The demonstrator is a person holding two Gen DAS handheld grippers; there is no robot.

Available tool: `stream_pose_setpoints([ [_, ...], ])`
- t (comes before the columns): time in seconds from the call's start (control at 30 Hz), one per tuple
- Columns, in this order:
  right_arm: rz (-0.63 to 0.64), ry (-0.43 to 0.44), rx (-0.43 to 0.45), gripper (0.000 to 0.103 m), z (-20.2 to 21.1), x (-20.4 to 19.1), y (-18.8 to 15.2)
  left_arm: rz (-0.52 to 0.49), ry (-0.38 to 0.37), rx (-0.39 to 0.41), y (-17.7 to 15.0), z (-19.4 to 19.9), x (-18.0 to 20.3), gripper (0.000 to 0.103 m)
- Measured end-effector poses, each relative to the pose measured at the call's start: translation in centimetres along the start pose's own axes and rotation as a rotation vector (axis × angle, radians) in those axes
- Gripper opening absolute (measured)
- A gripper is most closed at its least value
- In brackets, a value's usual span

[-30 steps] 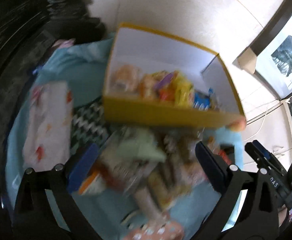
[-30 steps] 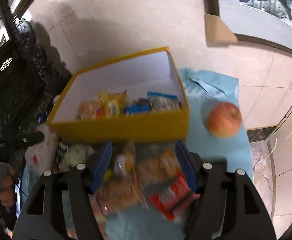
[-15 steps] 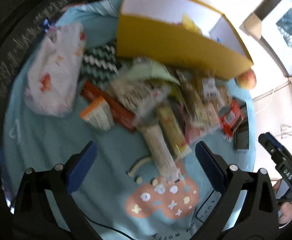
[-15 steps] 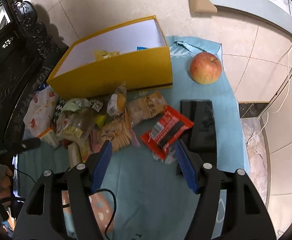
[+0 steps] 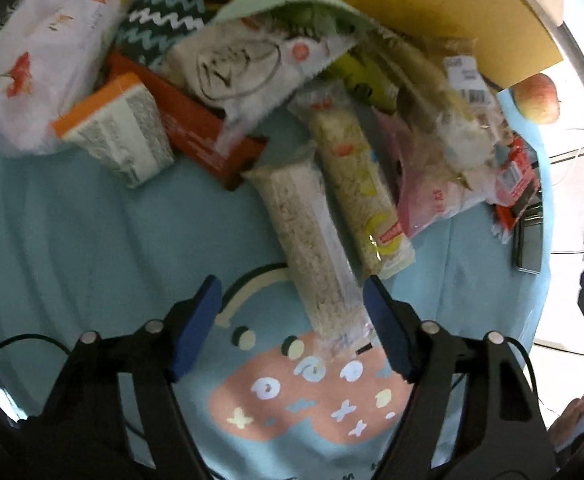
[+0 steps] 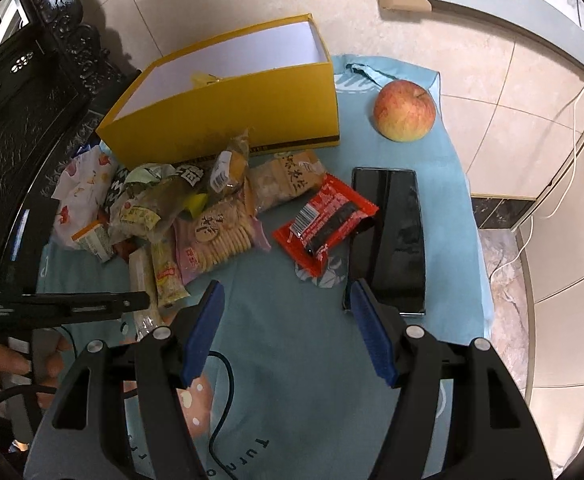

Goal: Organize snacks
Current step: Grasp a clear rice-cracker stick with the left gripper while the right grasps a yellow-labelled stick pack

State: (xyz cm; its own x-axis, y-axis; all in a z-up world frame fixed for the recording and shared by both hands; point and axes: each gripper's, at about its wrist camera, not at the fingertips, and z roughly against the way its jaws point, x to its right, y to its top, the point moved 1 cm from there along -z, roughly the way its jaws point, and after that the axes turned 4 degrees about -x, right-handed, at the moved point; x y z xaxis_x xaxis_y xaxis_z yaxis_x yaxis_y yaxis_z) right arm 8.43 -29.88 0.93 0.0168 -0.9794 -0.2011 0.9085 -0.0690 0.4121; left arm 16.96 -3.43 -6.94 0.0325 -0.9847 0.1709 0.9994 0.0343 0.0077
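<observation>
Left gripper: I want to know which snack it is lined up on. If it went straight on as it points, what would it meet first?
Most likely the long pale rice-cracker pack, which already reaches between the open left gripper fingers; depth is uncertain.

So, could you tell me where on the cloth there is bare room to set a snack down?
Bare cloth lies between the red packet and the right tool, and between the apple and the phone. It is crowded in front of the yellow box, where the snack pile sits.
</observation>
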Motion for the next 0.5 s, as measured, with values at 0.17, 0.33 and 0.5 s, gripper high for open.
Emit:
stream_pose_setpoints([
  [0.17, 0.017, 0.026, -0.027, 0.066, -0.5, -0.8, 0.1, -0.026, 0.069, 0.017, 0.2, -0.4, 0.2, 0.028],
  [0.33, 0.125, 0.104, -0.063, 0.066, -2.0, -4.5, -0.2, -0.054, 0.074, 0.011, -0.4, 0.0, -1.8, 0.028],
  [0.5, 0.259, 0.229, -0.14, 0.066, -4.8, -9.5, -0.6, -0.05, 0.095, 0.031, -0.8, 1.1, -3.9, 0.028],
])
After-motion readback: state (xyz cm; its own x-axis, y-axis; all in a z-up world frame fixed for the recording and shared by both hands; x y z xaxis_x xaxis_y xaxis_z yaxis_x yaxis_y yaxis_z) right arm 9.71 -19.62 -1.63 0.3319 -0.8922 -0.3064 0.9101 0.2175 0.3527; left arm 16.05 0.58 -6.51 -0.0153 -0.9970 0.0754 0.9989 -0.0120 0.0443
